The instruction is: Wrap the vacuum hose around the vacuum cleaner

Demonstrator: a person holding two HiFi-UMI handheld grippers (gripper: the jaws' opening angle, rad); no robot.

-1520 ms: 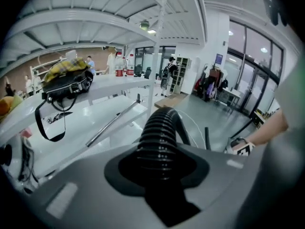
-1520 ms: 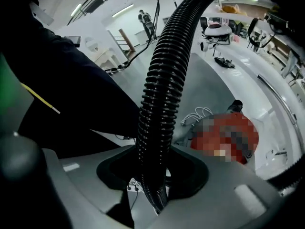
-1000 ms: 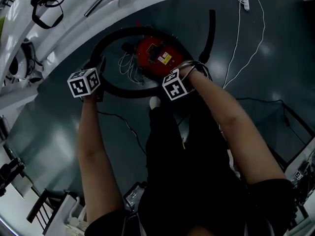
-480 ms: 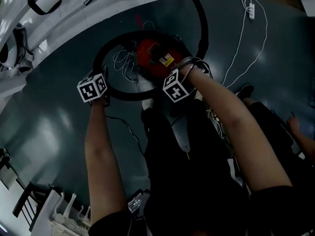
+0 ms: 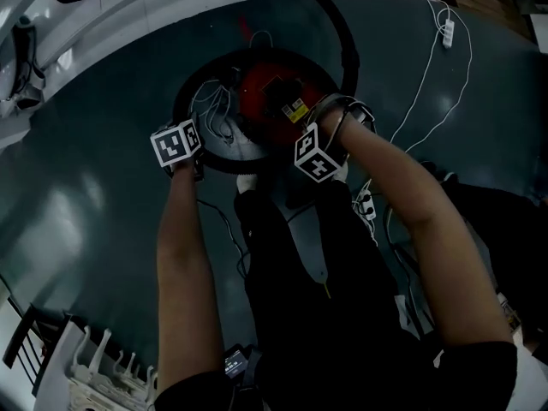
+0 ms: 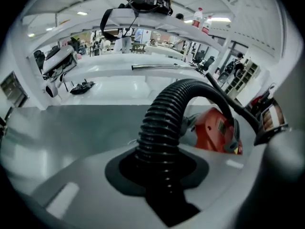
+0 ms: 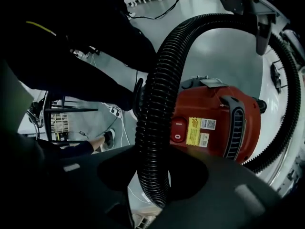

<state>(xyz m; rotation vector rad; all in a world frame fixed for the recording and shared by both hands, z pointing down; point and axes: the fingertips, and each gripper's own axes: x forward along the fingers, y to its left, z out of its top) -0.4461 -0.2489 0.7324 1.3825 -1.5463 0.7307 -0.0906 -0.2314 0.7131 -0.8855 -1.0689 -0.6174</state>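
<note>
We hold the left gripper (image 6: 159, 175) clenched on the black ribbed vacuum hose (image 6: 164, 123). The hose rises from between its jaws at the centre of the left gripper view and arches over to the right. Behind that arch, right of centre, sits the red vacuum cleaner (image 6: 214, 130).

The right gripper (image 7: 153, 175) is likewise clamped on the hose. Here the hose runs up the middle of the right gripper view, bends across the top and comes down the right edge, so the red body sits inside the curve. On that body we see a red switch (image 7: 178, 130) beside a yellow label (image 7: 194, 130).

In the head view, both grippers are in the upper middle of the frame. The left one is at the cleaner's left and the right one at its lower right. The hose forms a ring around the cleaner and lies close against it on the right. On the left, thin white cables (image 5: 214, 110) lie inside the ring, between hose and body. One stretch of hose runs on toward the top edge.

The cleaner stands on a dark floor (image 5: 86, 212). At the upper right lies a white power strip (image 5: 447, 31) on its cord.
</note>
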